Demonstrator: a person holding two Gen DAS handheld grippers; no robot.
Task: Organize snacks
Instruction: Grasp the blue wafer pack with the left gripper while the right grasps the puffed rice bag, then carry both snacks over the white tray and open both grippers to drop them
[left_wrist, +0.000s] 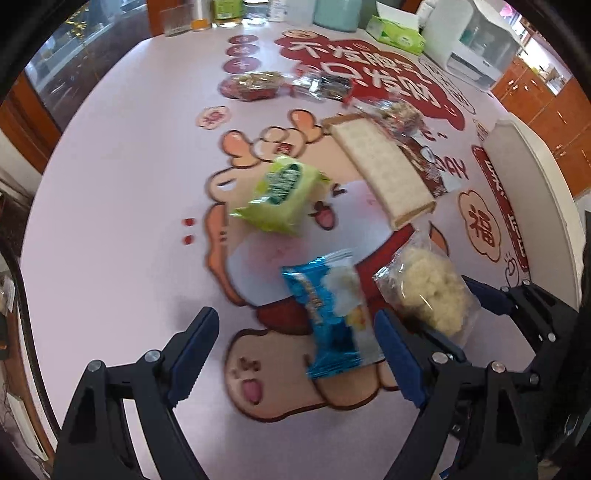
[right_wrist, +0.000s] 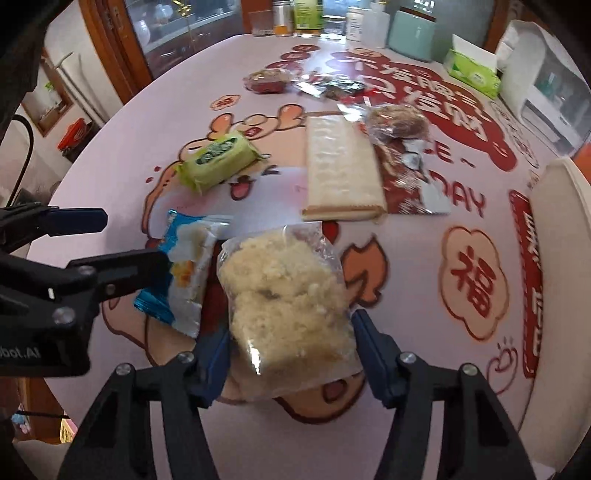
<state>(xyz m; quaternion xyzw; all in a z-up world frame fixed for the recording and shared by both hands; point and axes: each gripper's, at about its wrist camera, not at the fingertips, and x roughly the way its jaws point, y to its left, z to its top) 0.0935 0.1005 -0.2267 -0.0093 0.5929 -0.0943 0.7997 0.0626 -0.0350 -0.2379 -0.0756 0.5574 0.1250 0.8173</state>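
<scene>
Snacks lie on a pink printed tablecloth (left_wrist: 110, 184). My left gripper (left_wrist: 295, 350) is open, with a blue snack packet (left_wrist: 332, 314) lying between its fingers on the table. My right gripper (right_wrist: 291, 347) has its fingers on both sides of a clear bag of pale rice crisps (right_wrist: 288, 295), gripping it; the bag also shows in the left wrist view (left_wrist: 428, 291). A green packet (left_wrist: 280, 195) and a long beige wafer pack (left_wrist: 384, 170) lie farther out. The blue packet (right_wrist: 188, 273), green packet (right_wrist: 218, 158) and wafer pack (right_wrist: 340, 170) show in the right wrist view too.
More wrapped snacks (left_wrist: 255, 85) lie further back, with a clear bag of brown biscuits (right_wrist: 399, 122). Bottles and jars (right_wrist: 306, 14), a green tissue box (right_wrist: 472, 70) and a white appliance (right_wrist: 546, 81) stand along the far edge. A cream chair back (right_wrist: 561, 295) is at right.
</scene>
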